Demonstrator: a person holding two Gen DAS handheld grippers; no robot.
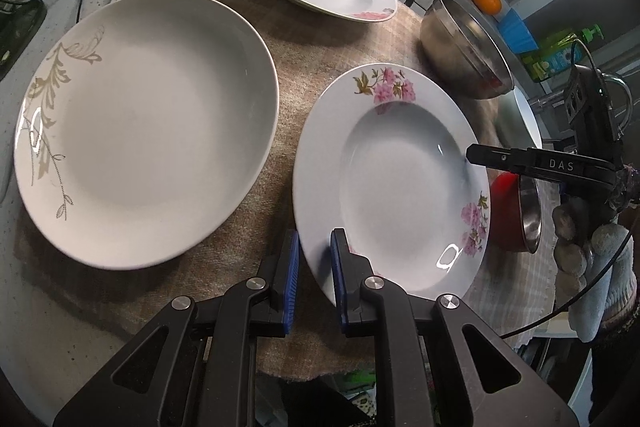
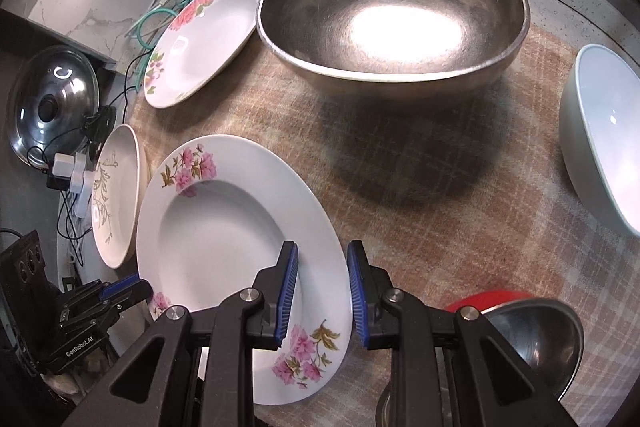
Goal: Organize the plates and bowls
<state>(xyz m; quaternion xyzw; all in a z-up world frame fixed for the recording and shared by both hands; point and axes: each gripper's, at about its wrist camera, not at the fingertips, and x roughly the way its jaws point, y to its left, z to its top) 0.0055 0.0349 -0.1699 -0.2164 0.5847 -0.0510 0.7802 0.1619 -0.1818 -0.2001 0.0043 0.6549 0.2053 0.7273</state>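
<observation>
Sorting has barely begun: 3 plates and 4 bowls lie unstacked. Both the left gripper point(image 1: 315, 254) and right gripper point(image 2: 322, 286) clamp the pink-flowered plate point(image 1: 400, 183) at 8 and 4 o'clock rims, near the cloth point(image 2: 420, 187).

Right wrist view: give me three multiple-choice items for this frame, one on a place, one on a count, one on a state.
1. Where do the right gripper fingers sit on the pink-flowered plate?
A astride its rim
B at the centre of its well
C nowhere near it

2. How many plates lie on the checked cloth?
A one
B three
C five

3. The large steel bowl is:
A upside down
B upright and empty
C filled with fruit

Key:
1 A, one finger is over the plate and the other outside its edge.
2 B, there is also the red-flowered plate and the leaf-patterned plate.
3 B, its bare inside faces up.
</observation>
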